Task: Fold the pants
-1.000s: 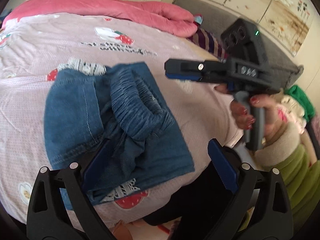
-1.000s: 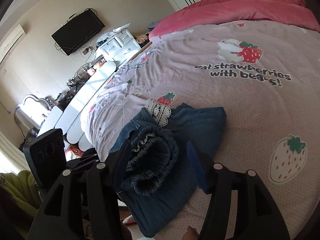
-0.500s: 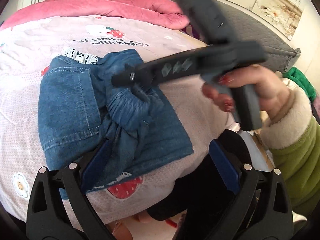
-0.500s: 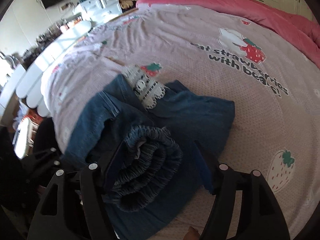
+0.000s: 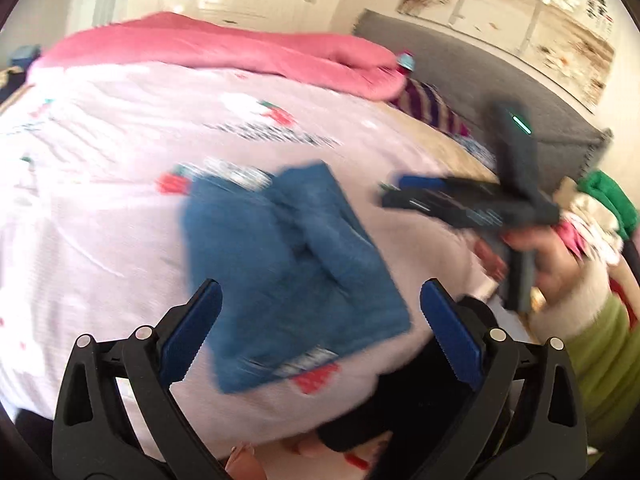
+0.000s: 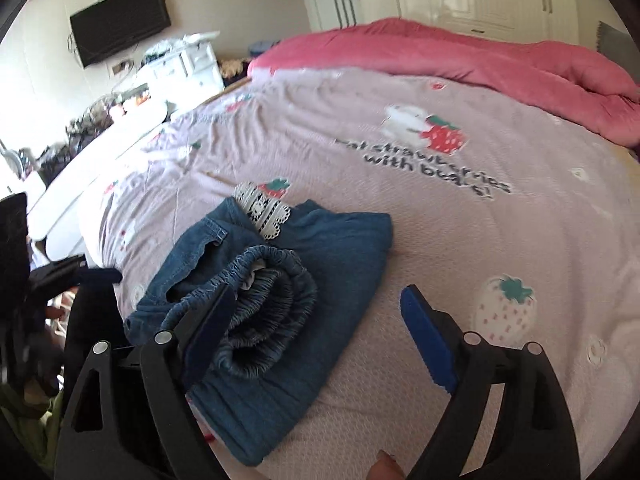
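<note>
The blue denim pants (image 6: pixel 336 248) lie folded into a small bundle near the bed's front corner, their elastic waistband (image 6: pixel 268 300) rolled on top and white lace trim (image 6: pixel 264 212) at the far edge. My right gripper (image 6: pixel 316 332) hovers just above the bundle with its jaws opening; the waistband roll sits beside its left pad, and the pads do not press on it. In the blurred left wrist view the pants (image 5: pixel 292 264) lie ahead of my left gripper (image 5: pixel 320 332), which is open and holds nothing. There the right gripper (image 5: pixel 394 192), held by a hand, sits to the pants' right.
The pink strawberry bedspread (image 6: pixel 440 240) covers the bed, with a rolled pink quilt (image 6: pixel 460 56) at the far side. A grey headboard (image 5: pixel 480 84), striped cloth (image 5: pixel 432 108) and a clothes pile (image 5: pixel 600 208) stand to the right. A white dresser (image 6: pixel 180 68) and wall TV (image 6: pixel 120 24) are beyond.
The right gripper has let go of the waistband roll, widened its jaws and swung off to the pants' right side. The left gripper has drawn back and up from the bundle.
</note>
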A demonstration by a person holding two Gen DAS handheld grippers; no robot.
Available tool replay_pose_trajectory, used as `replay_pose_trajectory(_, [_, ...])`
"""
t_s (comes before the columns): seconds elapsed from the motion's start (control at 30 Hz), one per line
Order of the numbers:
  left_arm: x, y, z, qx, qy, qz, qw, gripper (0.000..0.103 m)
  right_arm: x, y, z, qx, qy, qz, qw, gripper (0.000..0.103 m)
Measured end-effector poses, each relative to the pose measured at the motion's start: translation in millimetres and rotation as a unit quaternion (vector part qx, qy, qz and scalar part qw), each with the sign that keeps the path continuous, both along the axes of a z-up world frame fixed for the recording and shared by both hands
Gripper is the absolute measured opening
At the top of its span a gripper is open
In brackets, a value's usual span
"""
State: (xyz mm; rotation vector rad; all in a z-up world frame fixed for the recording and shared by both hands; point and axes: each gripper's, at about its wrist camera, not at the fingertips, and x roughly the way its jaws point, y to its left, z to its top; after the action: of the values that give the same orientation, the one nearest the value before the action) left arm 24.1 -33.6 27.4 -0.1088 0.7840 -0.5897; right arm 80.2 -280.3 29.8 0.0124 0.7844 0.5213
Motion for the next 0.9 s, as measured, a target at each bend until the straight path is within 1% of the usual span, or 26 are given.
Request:
replay_pose_trajectory(0.1, [23, 20, 6, 0.015, 0.003, 0.049, 0.9987, 0.093, -26, -8, 6, 0.005, -0.030, -0.005, 1.000, 0.089])
replay_pose_trajectory(0.2, [48, 34, 6, 0.013, 0.016, 0.068, 0.9975, 0.093, -53, 2, 15, -0.002, -0.065, 0.021, 0.998, 0.089])
replay_pose_trajectory(0.27, [62, 36, 3, 0.011, 0.028, 0.067, 0.9973, 0.093, -70, 16, 19, -0.009, -0.084, 0.053, 0.995, 0.089])
replay_pose_trajectory(0.3, [71, 36, 0, 0.008, 0.035, 0.068, 0.9970, 0.093, -80, 27, 21, -0.013, -0.094, 0.079, 0.992, 0.089])
replay_pose_trajectory(0.37, [87, 34, -8, 0.005, 0.057, 0.069, 0.9959, 0.093, -95, 52, 21, -0.027, -0.105, 0.135, 0.985, 0.089])
replay_pose_trajectory(0.43, [91, 31, -11, 0.004, 0.069, 0.065, 0.9955, 0.093, -102, 74, 18, -0.046, -0.110, 0.172, 0.978, 0.089])
replay_pose_trajectory(0.5, [93, 26, -13, 0.010, 0.066, 0.058, 0.9961, 0.091, -106, 97, 11, -0.075, -0.116, 0.202, 0.970, 0.089])
replay_pose_trajectory(0.53, [93, 23, -14, 0.015, 0.067, 0.055, 0.9961, 0.086, -106, 106, 7, -0.086, -0.118, 0.214, 0.966, 0.089])
replay_pose_trajectory(0.57, [96, 20, -15, 0.015, 0.069, 0.051, 0.9962, 0.084, -106, 114, 3, -0.095, -0.118, 0.222, 0.963, 0.087])
replay_pose_trajectory(0.63, [102, 16, -18, 0.017, 0.074, 0.041, 0.9962, 0.083, -105, 129, -5, -0.110, -0.119, 0.236, 0.958, 0.087])
replay_pose_trajectory(0.67, [105, 14, -20, 0.024, 0.074, 0.041, 0.9961, 0.082, -105, 135, -8, -0.122, -0.126, 0.239, 0.955, 0.085])
replay_pose_trajectory(0.7, [106, 12, -22, 0.029, 0.074, 0.039, 0.9960, 0.079, -104, 141, -11, -0.137, -0.132, 0.238, 0.953, 0.082])
replay_pose_trajectory(0.77, [110, 9, -26, 0.036, 0.079, 0.032, 0.9957, 0.072, -103, 151, -20, -0.180, -0.137, 0.233, 0.946, 0.080])
replay_pose_trajectory(0.8, [111, 7, -28, 0.039, 0.081, 0.029, 0.9956, 0.071, -101, 159, -24, -0.198, -0.143, 0.238, 0.940, 0.075])
replay_pose_trajectory(0.83, [112, 5, -30, 0.043, 0.081, 0.027, 0.9955, 0.067, -102, 161, -27, -0.202, -0.145, 0.243, 0.938, 0.072])
replay_pose_trajectory(0.9, [114, 3, -35, 0.047, 0.083, 0.025, 0.9951, 0.062, -99, 170, -33, -0.219, -0.147, 0.249, 0.932, 0.062])
